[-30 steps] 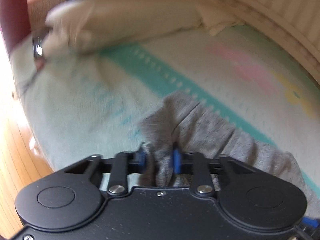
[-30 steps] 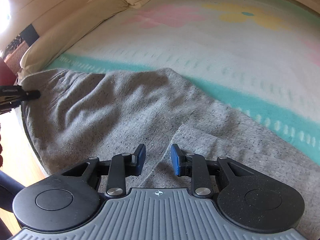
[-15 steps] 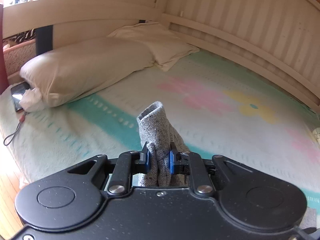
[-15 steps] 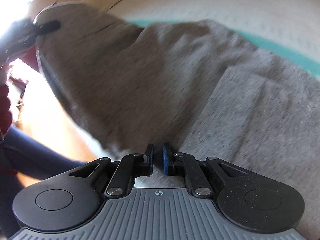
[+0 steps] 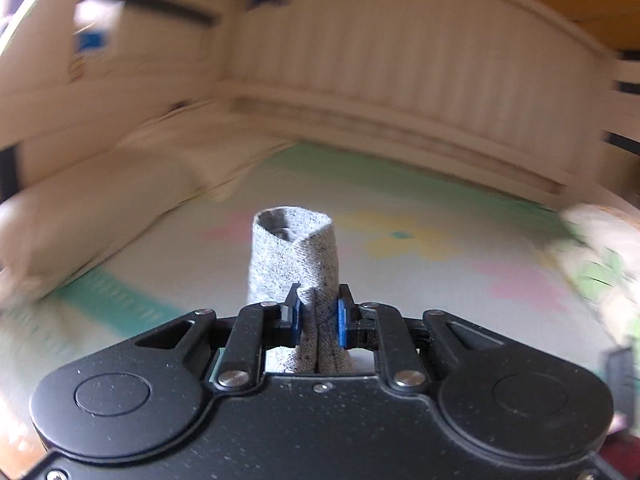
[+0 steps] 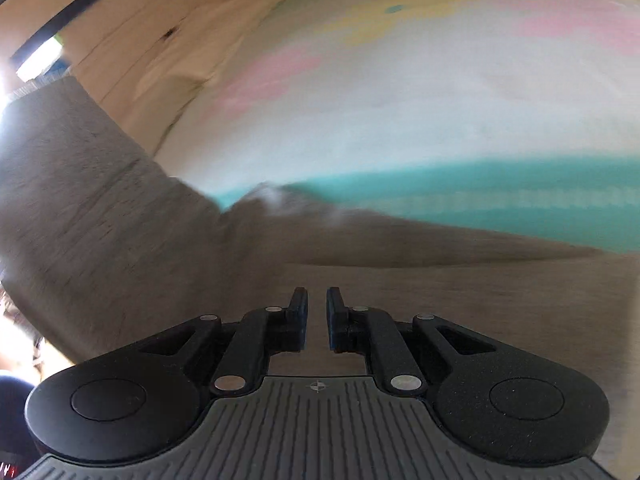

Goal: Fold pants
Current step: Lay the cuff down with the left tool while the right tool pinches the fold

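Observation:
The grey pants (image 6: 100,216) lie on a bed with a flowered sheet (image 6: 400,100). My left gripper (image 5: 318,316) is shut on a bunched fold of the grey pants (image 5: 296,252), which stands up between the blue pads, lifted above the bed. In the right wrist view the raised part of the pants hangs at the left and the rest spreads flat under my right gripper (image 6: 317,316). Its jaws stand nearly closed with a narrow gap over the cloth; I cannot tell whether they pinch it. Both views are blurred by motion.
Cream pillows (image 5: 92,216) lie at the left of the bed. A slatted cream bed rail (image 5: 400,92) runs along the far side. A patterned bundle (image 5: 600,256) sits at the bed's right edge. A teal stripe (image 6: 480,196) crosses the sheet.
My left gripper has lifted the pinched pants edge well up off the bed and swung toward the far rail. My right gripper's jaws narrowed from open to nearly closed over the cloth.

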`<state>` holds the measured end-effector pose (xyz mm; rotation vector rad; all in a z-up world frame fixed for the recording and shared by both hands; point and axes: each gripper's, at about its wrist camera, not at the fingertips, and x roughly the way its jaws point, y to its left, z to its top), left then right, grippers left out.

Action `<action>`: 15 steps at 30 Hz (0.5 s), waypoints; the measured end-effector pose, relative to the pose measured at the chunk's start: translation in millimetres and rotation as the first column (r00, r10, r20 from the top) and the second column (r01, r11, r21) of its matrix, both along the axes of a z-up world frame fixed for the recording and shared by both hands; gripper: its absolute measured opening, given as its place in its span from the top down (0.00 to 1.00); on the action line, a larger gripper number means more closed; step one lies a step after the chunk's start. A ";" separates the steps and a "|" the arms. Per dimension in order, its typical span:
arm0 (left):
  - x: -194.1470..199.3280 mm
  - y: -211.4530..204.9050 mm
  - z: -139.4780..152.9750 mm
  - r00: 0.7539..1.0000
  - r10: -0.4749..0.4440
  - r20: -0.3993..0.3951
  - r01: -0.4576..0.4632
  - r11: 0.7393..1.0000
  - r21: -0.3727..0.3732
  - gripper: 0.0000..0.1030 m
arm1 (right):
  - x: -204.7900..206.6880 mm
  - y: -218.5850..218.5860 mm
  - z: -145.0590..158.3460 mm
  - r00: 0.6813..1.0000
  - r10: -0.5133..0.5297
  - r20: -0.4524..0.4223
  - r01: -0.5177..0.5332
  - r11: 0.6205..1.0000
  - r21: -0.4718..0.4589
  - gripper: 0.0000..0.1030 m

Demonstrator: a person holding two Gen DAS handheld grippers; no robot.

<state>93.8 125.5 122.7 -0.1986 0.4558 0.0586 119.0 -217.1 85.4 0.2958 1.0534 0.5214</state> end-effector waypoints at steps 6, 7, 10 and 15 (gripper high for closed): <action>14.8 -108.8 -21.4 0.943 -0.327 -0.062 0.328 0.945 0.007 0.78 | -5.6 -46.9 -19.3 0.990 -0.137 -0.035 0.133 0.987 -0.090 0.90; 17.5 -125.1 -32.3 0.916 -0.391 -0.092 0.392 0.920 -0.007 0.78 | -6.9 -53.2 -21.6 0.987 -0.154 -0.040 0.149 0.983 -0.103 0.89; 20.1 -160.8 -59.1 0.838 -0.515 -0.181 0.516 0.855 -0.047 0.73 | -13.3 -72.6 -24.8 0.977 -0.206 -0.047 0.200 0.973 -0.114 0.89; 32.3 -155.9 -55.4 0.844 -0.503 -0.187 0.505 0.862 -0.037 0.70 | -20.2 -100.8 -23.4 0.954 -0.296 -0.050 0.295 0.955 -0.029 0.75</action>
